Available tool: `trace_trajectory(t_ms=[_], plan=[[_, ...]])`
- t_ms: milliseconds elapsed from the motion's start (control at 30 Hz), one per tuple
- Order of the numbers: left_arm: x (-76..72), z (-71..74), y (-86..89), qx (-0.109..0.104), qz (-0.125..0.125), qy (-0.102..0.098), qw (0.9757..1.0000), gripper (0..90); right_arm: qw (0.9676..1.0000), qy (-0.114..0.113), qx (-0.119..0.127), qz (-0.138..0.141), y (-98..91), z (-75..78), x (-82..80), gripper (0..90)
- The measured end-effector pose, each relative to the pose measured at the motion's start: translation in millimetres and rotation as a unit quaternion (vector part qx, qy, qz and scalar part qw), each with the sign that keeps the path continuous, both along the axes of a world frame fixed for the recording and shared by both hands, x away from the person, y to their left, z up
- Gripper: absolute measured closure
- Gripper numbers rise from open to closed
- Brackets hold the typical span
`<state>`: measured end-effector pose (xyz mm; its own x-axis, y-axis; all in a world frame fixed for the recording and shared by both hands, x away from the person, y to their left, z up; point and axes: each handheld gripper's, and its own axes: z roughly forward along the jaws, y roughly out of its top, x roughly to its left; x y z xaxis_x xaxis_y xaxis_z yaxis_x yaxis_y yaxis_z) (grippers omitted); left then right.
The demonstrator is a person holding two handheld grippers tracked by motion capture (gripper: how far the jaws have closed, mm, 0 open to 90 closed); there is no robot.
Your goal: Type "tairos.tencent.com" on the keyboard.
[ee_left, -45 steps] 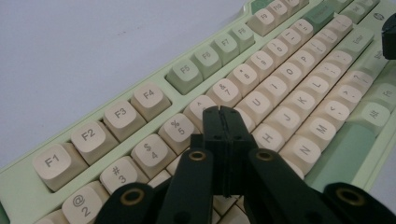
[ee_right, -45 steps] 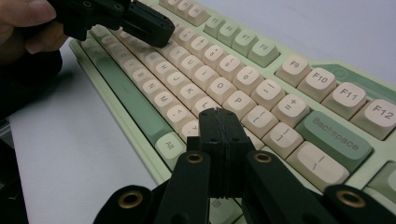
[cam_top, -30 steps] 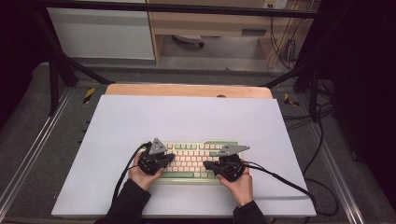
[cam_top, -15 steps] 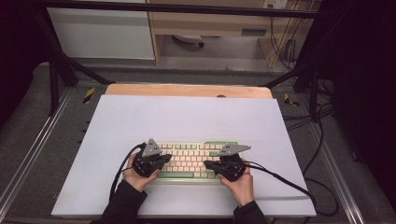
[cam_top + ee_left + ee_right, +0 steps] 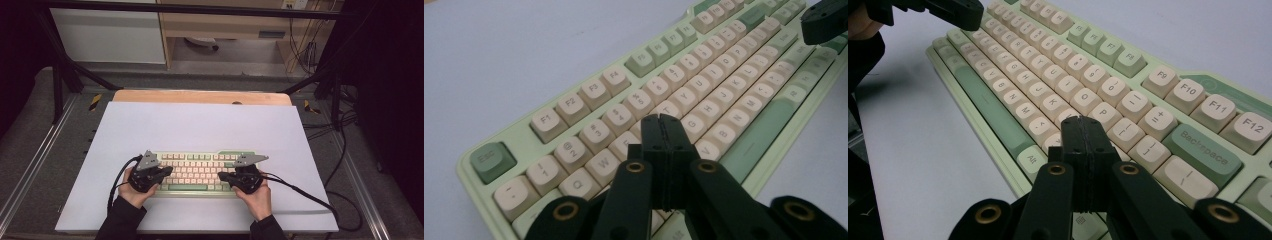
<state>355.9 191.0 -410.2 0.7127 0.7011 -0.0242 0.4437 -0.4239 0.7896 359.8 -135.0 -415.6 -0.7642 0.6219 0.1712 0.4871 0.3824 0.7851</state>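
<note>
A pale green keyboard [image 5: 197, 171] with cream keys lies on the near part of a white sheet [image 5: 200, 125]. My left gripper [image 5: 169, 171] hovers over the keyboard's left end with its jaws pressed together and nothing between them. In the left gripper view its tip [image 5: 660, 121] hangs above the letter keys [image 5: 704, 65] near R and T. My right gripper [image 5: 222, 176] is over the right end, also shut and empty. In the right gripper view its tip [image 5: 1083, 122] sits above the keys [image 5: 1048, 65] near L and P. Each gripper view catches the other gripper far off [image 5: 824, 20] [image 5: 955, 12].
The white sheet covers a wooden tabletop whose back edge [image 5: 200, 96] shows. A black cable [image 5: 310, 197] trails right from the right gripper across the sheet. Metal frame rails [image 5: 35, 155] run along both sides, and more cables [image 5: 345, 130] lie at the right.
My left gripper has drifted left along the keyboard toward its left end, rising slightly. The right gripper has stayed in place. Both stay shut.
</note>
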Motion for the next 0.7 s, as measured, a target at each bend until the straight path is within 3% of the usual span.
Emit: trace_trajectory(t_ms=[400, 700], plan=[[-7.4, -4.1, 19.3, -0.011, 0.012, 0.003, 0.9999, 90.0, 1.0000, 0.000, 0.000, 0.008, 7.2, 0.2, 1.1, 90.0], [-9.5, -10.8, 27.7, -0.017, 0.015, 0.010, 0.9997, 90.0, 0.9998, 0.010, -0.003, 0.014, 16.9, -8.6, 2.3, 90.0]])
